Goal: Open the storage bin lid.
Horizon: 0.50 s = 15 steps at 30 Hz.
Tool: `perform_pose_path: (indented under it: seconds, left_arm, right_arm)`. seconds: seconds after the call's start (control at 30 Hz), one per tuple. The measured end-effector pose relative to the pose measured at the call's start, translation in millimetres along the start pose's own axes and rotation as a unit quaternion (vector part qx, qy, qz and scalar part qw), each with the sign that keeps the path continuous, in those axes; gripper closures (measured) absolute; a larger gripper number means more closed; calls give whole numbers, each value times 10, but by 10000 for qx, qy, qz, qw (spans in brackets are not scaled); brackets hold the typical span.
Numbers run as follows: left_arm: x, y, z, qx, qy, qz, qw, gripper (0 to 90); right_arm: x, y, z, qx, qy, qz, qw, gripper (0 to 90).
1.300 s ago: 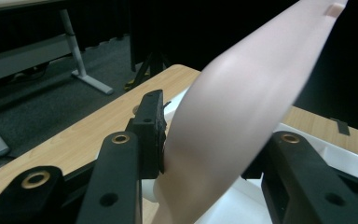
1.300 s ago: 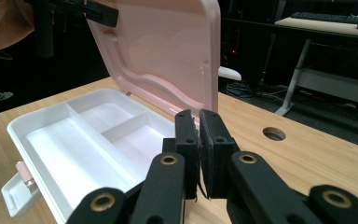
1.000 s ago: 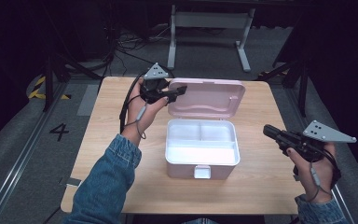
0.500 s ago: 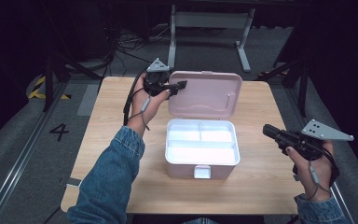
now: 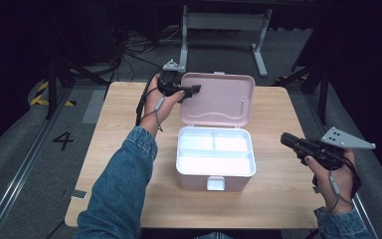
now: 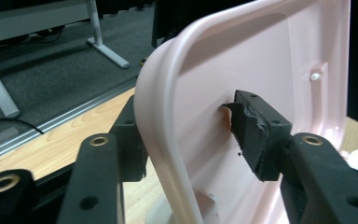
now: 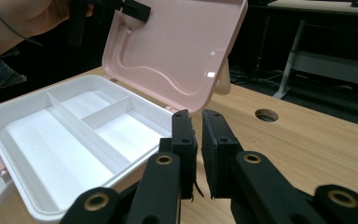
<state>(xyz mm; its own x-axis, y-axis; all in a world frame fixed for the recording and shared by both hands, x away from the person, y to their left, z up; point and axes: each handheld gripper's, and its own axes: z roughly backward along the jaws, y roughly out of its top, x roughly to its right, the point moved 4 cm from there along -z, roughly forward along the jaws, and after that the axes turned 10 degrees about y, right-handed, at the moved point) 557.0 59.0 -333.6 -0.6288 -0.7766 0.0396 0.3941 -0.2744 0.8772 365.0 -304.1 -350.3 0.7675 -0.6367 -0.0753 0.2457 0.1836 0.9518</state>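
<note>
The wooden table (image 5: 129, 129) is the biggest thing here, and a box (image 5: 216, 162) sits near the middle of it. The box has a white tray (image 7: 65, 135) inside with three parts, and nothing is in any of them. Its pink lid (image 5: 219, 99) stands up at the back, swung open on its hinge and leaning a little away from the person. A second ago the lid lay lower and flatter, so it has been lifted higher since then. The left gripper (image 5: 186, 91) is at the top left corner of the lid. In the left gripper view the lid's rounded edge (image 6: 158, 130) runs between the two black jaws. The jaws have just been opening, and now there is a gap beside the edge, so they no longer pinch it. That looks like letting go, which would mean the opening part is about done and the lid has to stay up by itself. If it is not leaning back far enough, it could fall shut again. The right gripper (image 5: 291, 141) waits off to the right of the box, above the table and well apart from it. Its jaws are almost closed with only a thin slit between the pads (image 7: 186, 140), and they hold nothing.
</note>
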Motion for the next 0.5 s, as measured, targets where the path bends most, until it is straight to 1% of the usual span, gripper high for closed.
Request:
perform_pose_path:
  seconds: [0.03,0.1,0.17,0.2,0.27,0.33,0.4,0.5]
  left_arm:
    - [-12,-3,-12,-25,-6,-15,10000,483]
    - [-34,-13,-58,-42,-40,47,10000,476]
    - [-44,-19,-83,-62,-49,80,9999,471]
    - [-53,-24,-96,-114,-45,97,9999,461]
    - [-65,-33,-136,-116,-61,130,9998,456]
    - [-78,-44,-165,-151,-65,166,9997,448]
    - [-94,-58,-194,-169,-80,212,9996,444]
    - [-116,-84,-236,-184,-112,310,9993,439]
  right_arm:
    - [3,-4,-2,-4,7,-4,10000,840]
    - [10,-10,-6,-2,8,2,10000,838]
    - [12,-14,-8,-14,10,-11,10000,837]
    - [15,-21,-13,-25,16,-28,10000,837]
    - [18,-24,-14,-34,16,-27,10000,836]
    - [29,-27,-13,-49,10,5,10000,836]
    - [30,-31,-13,-47,12,-37,10000,835]
    - [39,-36,-18,-35,-2,-24,10000,834]
